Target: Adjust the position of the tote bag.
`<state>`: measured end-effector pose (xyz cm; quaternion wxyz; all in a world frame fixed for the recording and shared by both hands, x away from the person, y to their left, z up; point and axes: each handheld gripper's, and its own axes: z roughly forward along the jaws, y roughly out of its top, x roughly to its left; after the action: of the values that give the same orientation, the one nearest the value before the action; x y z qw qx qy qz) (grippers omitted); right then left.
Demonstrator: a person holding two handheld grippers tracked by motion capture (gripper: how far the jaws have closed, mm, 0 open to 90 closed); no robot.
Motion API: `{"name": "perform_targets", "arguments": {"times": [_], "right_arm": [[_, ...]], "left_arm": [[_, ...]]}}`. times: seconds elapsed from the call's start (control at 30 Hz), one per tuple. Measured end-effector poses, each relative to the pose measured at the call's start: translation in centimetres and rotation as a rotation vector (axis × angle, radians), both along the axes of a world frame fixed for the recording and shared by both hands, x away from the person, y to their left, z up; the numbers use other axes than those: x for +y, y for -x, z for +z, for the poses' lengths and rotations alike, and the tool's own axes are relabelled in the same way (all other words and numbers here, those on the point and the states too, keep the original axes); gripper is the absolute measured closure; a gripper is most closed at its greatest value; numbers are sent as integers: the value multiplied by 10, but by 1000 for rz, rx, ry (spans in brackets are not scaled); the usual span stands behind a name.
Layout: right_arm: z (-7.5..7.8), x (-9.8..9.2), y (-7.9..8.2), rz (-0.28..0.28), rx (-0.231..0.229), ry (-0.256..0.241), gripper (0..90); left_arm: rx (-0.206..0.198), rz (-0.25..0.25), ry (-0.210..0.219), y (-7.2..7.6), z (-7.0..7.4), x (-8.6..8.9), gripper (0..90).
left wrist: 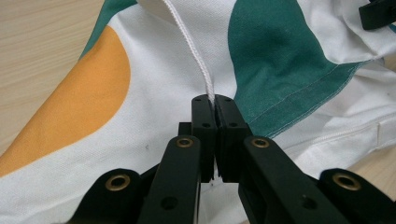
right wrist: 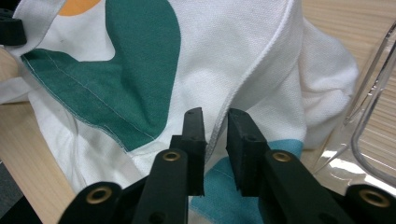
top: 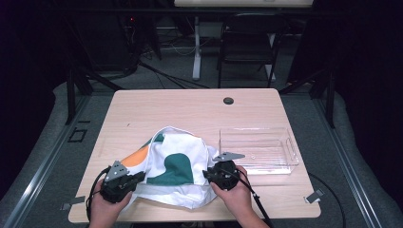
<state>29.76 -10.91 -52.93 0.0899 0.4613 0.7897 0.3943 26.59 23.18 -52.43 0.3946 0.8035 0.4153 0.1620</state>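
Lying crumpled at the surface's [top: 190,107] six o'clock, the white cloth [top: 173,166] has its hem pinched by the left tongs [left wrist: 214,100]; the right tongs [right wrist: 215,123] stand narrowly apart around another hem, beside a clear tray [top: 259,151].

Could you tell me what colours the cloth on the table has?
The cloth is white with dark green, orange and light blue patches, clearest in both gripper views.

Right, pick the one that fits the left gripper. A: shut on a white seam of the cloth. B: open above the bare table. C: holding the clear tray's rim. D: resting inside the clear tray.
A: in the left gripper view the left gripper has its jaws pressed together on a white corded seam of the cloth.
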Motion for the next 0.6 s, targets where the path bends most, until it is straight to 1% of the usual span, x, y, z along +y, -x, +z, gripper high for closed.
{"name": "perform_targets", "arguments": {"times": [0.17, 0.2, 0.37, 0.4, 0.47, 0.5, 0.6], "right_arm": [[0, 0, 2, 18, -12, -26, 871], [1, 0, 2, 26, -16, -17, 877], [3, 0, 3, 40, -42, -24, 884], [3, -1, 4, 43, -48, -26, 884], [5, -1, 4, 48, -60, -31, 884], [7, -3, 4, 60, -67, -25, 885], [10, -3, 3, 63, -74, -42, 885]], "left_arm": [[-5, 1, -3, 0, 0, 0, 883], [-5, 2, -2, 0, 0, 0, 883], [-10, 9, 2, 0, 1, -1, 883], [-20, 14, 3, 0, 0, -1, 883], [-18, 13, 2, -1, 2, -1, 883], [-25, 17, 7, -2, 3, -1, 883], [-32, 23, 11, -3, 5, 0, 883]]}}
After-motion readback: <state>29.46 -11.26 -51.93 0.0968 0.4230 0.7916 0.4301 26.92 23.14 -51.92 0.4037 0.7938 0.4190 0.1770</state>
